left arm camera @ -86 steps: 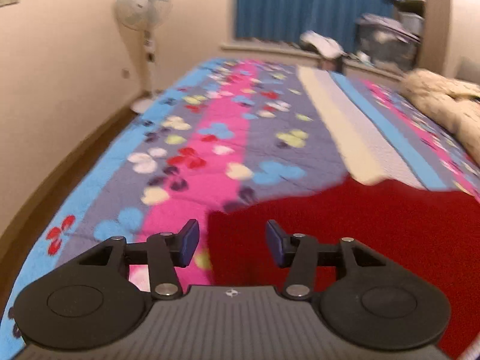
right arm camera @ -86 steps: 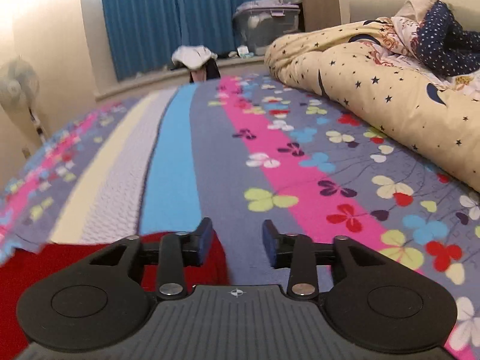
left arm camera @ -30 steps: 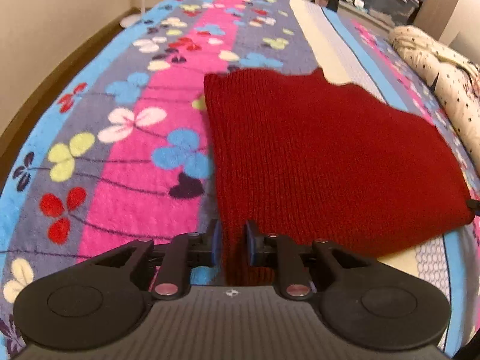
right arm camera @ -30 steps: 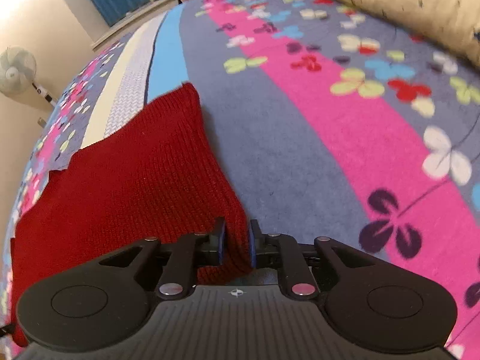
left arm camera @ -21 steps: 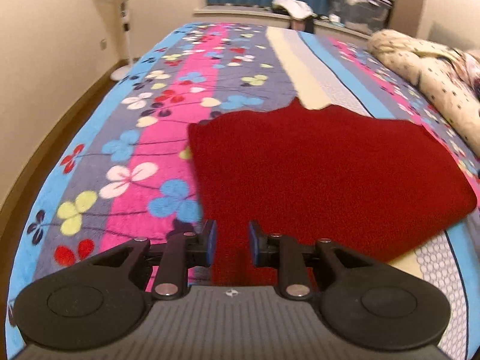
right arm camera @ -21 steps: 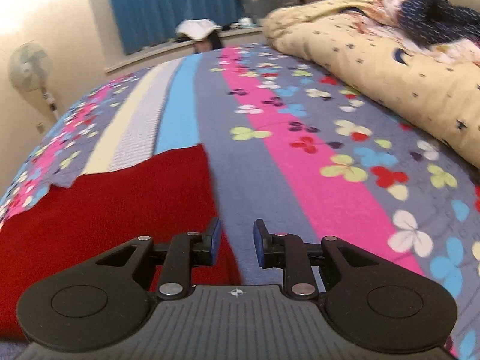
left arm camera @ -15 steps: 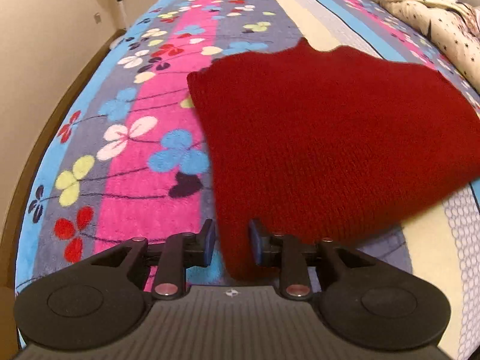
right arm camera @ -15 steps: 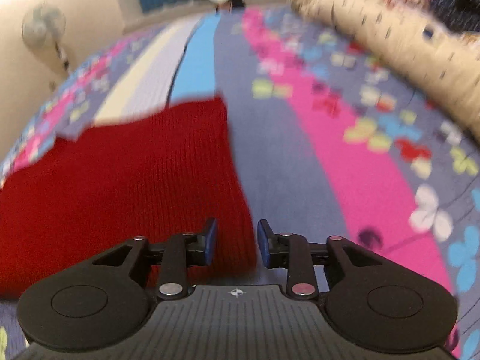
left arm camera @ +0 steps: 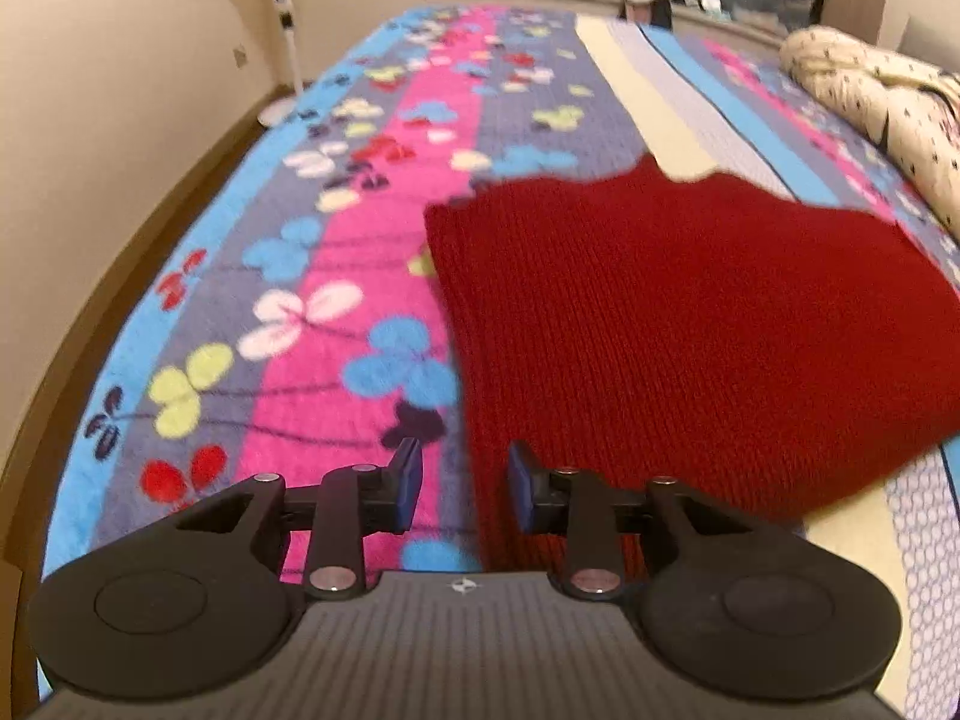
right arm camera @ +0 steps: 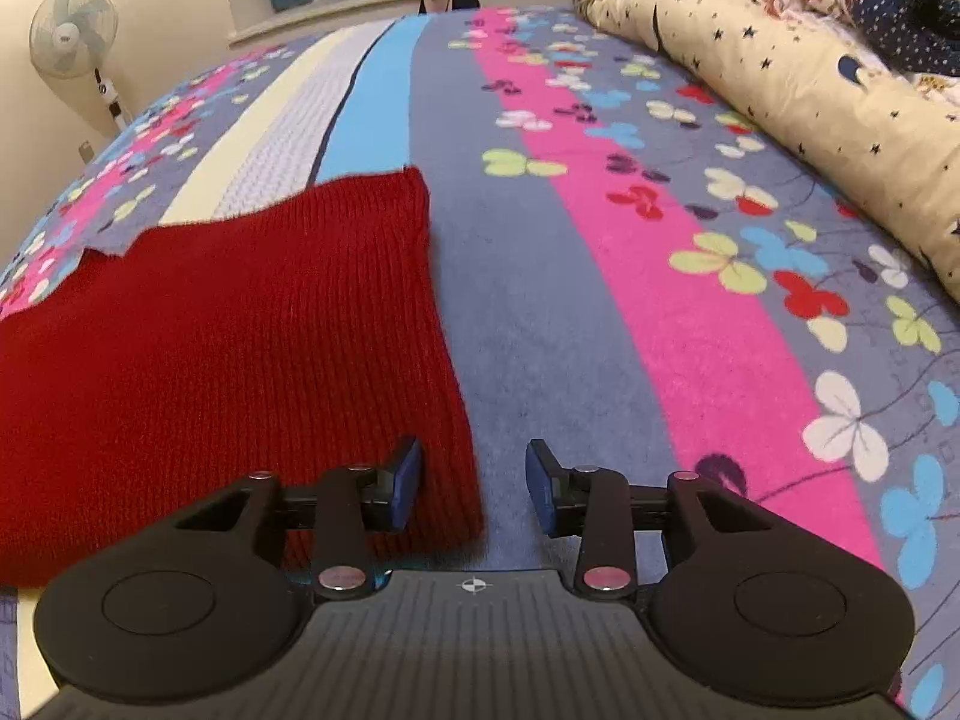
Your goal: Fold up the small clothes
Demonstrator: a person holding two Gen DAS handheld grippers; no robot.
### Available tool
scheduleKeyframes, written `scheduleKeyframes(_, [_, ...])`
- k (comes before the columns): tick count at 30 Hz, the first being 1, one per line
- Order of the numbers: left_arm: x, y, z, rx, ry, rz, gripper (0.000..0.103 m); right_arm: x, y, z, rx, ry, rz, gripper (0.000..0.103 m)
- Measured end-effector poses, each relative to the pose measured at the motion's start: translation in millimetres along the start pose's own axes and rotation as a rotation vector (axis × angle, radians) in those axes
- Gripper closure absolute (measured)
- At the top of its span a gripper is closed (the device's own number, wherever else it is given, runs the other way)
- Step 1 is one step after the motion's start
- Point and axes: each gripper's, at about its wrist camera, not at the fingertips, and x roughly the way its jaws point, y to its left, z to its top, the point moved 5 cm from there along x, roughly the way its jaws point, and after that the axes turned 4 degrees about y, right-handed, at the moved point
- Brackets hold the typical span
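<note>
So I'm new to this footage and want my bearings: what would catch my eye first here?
The dark red knitted garment lies flat on the bright flowered bedspread, its near corners between the open jaws of the left gripper and right gripper, which have just been opening. A cream star-print duvet is bunched along the bed's right side, and a standing fan stands by the left wall.
</note>
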Motion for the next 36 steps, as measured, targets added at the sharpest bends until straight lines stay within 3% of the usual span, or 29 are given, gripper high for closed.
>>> scheduleKeyframes(5, [-2.4, 5.9, 3.3, -0.024, -0.015, 0.017, 0.049, -8.1, 0.5, 6.5, -0.003, -0.065, -0.013, 0.061])
scheduleKeyframes(30, [-1.6, -0.6, 3.1, 0.008, -0.023, 0.026, 0.043, -13.7, -3.9, 11.9, 0.008, -0.108, -0.045, 0.057])
scheduleKeyframes(36, [-3.2, -2.4, 5.7, 0.011, -0.033, 0.025, 0.041, -31.7, 2.9, 15.5, 0.041, -0.163, -0.024, 0.052])
